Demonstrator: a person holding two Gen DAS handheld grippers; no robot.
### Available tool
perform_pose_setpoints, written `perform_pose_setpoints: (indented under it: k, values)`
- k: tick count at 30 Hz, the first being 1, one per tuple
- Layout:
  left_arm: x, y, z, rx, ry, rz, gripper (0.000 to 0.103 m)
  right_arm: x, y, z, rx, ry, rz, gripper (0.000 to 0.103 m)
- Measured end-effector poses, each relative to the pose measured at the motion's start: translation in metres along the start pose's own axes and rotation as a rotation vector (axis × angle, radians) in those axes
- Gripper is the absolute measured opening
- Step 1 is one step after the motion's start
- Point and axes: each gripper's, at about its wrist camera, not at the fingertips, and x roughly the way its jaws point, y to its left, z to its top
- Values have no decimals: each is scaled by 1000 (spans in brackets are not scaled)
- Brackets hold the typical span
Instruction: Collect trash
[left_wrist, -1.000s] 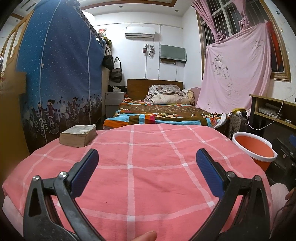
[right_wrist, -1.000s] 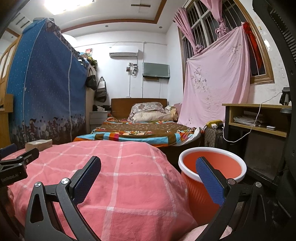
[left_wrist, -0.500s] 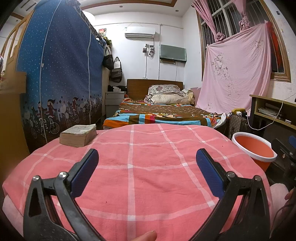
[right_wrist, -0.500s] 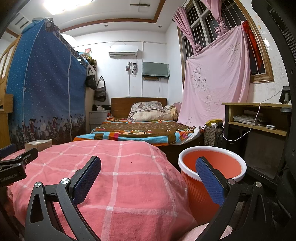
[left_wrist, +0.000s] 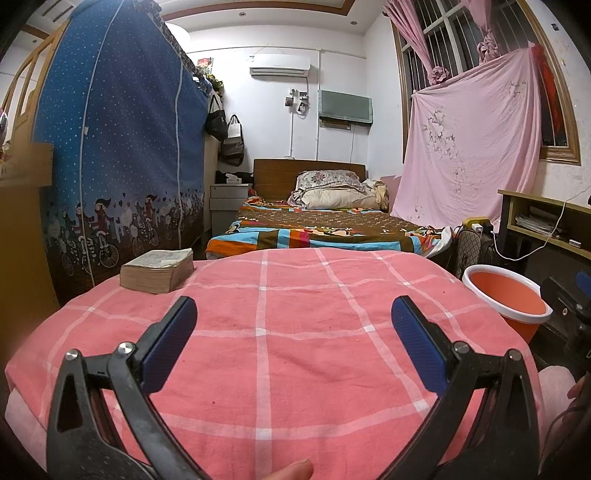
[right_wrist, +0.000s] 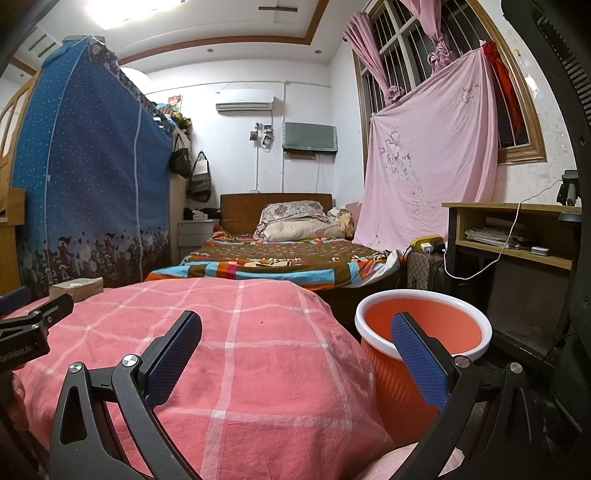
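Two handheld grippers are hovering over a pink checked cloth in a bedroom. The left gripper is gaping wide with nothing between its blue pads; the right gripper is likewise spread and empty. An orange bin is standing just beside the cloth's right edge. A worn book is lying at the far left.

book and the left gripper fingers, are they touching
Apart. The left wrist view shows the book far up the pink cloth, with bare cloth between it and the open left gripper.
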Motion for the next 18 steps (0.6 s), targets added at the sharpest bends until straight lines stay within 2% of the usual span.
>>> perform_pose_setpoints:
  k: [18]
  values:
    - [-1, -1, 2, -2, -2, 1, 88, 0, 0, 1, 1, 1, 1, 103]
